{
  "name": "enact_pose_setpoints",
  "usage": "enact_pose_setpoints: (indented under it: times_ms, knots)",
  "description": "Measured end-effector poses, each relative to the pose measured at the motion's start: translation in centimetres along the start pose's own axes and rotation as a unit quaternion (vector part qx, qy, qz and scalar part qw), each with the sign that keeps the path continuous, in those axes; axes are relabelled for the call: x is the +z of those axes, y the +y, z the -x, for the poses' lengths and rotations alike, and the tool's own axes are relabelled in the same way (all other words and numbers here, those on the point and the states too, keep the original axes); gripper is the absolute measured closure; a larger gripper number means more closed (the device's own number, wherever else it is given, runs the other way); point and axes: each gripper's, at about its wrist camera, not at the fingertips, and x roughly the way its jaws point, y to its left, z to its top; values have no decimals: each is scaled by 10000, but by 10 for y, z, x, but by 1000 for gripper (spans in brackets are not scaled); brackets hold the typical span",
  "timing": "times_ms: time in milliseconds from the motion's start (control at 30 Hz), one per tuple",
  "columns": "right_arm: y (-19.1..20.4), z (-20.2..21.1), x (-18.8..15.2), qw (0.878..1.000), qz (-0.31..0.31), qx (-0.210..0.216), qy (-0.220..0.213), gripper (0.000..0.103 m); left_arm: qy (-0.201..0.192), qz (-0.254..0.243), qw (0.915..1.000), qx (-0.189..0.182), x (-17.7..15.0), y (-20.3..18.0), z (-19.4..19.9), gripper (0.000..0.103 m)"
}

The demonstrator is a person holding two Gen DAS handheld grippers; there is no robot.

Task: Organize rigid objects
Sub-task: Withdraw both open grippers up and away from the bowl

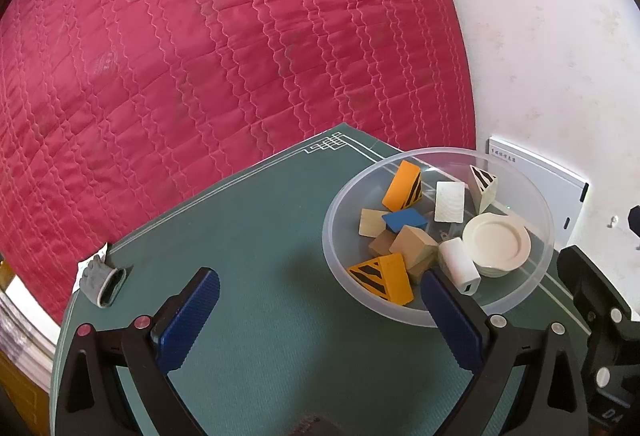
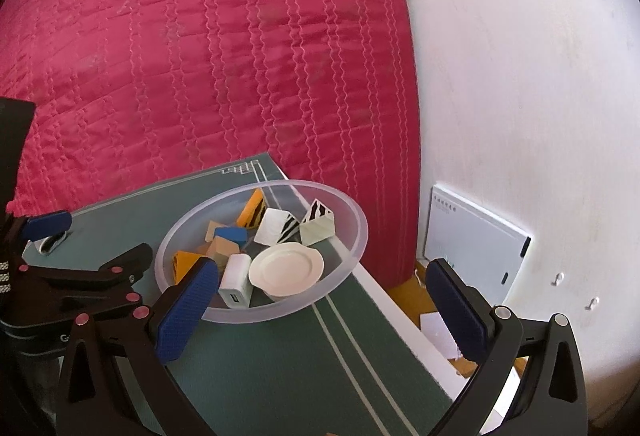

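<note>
Both hand-held grippers, left [image 1: 320, 310] and right [image 2: 322, 310], gape empty. Bowl [image 1: 538, 196] rim partly hidden by fingers [image 1: 452, 320]. Grey object [image 1: 105, 281] at worktop [image 1: 260, 236] edge unclear.

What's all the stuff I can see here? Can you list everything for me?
bowl: one, clear plastic, on the green mat near its far right corner
blocks: about nine, in the bowl; two orange with black stripes, one blue, one white with black stripes, the rest plain tan or cream
small plate: one, cream, in the bowl's right side
charger plug: one, white, in the bowl beside the plate
green mat: one, covers the table
grey object: one, at the mat's left edge; cannot tell what it is
red quilt: one, beyond the table
white panel: one, leaning on the white wall
left gripper: black with blue pads, jaws open, empty
right gripper: same, jaws open, empty
</note>
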Motion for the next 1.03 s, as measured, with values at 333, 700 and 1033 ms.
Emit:
enact_pose_setpoints:
  times_ms: [333,700,1033]
  knots:
    - [1,1,0,10000,32,5,-29,0,23,-40,10000,-23,0,-1,1,1]
    - [-1,1,0,10000,0,2,-5,0,-16,-84,10000,-6,1,-2,1,1]
    - [-1,1,0,10000,-1,7,-1,0,-3,-105,9999,-7,-1,-2,0,1]
